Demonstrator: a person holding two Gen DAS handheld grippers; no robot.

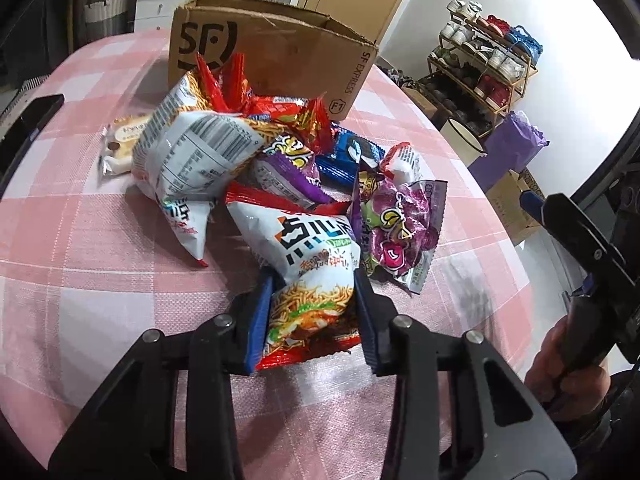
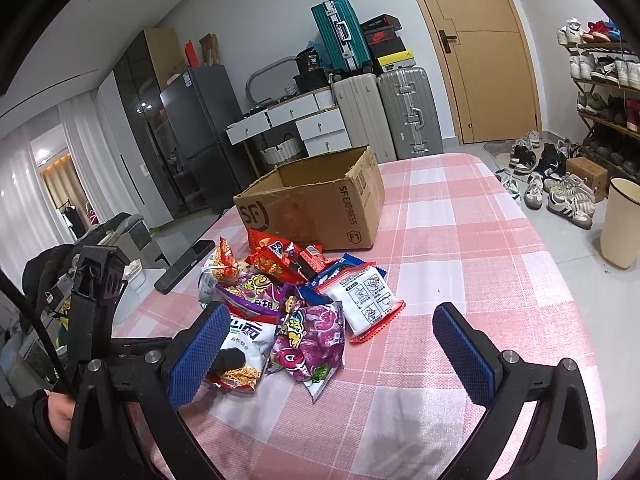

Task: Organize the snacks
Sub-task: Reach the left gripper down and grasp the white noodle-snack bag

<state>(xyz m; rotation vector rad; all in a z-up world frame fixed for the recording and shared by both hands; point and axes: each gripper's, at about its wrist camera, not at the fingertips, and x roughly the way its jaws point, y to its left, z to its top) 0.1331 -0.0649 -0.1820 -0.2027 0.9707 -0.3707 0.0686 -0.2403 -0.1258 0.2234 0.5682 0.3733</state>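
A heap of snack packets lies on the pink checked tablecloth [image 1: 80,240] in front of an open cardboard box [image 1: 272,52] [image 2: 312,208]. My left gripper [image 1: 314,280] is shut on the near end of a white and red noodle snack bag [image 1: 308,248] [image 2: 244,344], its blue pads squeezing the bag from both sides. A purple candy bag [image 1: 400,232] [image 2: 316,344] lies just right of it. My right gripper [image 2: 330,311] hovers open above the near side of the heap, with nothing between its fingers.
A black phone [image 2: 184,266] lies left of the heap near the table edge. A small wrapped cake [image 1: 118,148] sits apart at the left. Beyond the table's right edge are a cream bin [image 2: 622,224], shoes and a shoe rack [image 1: 480,64].
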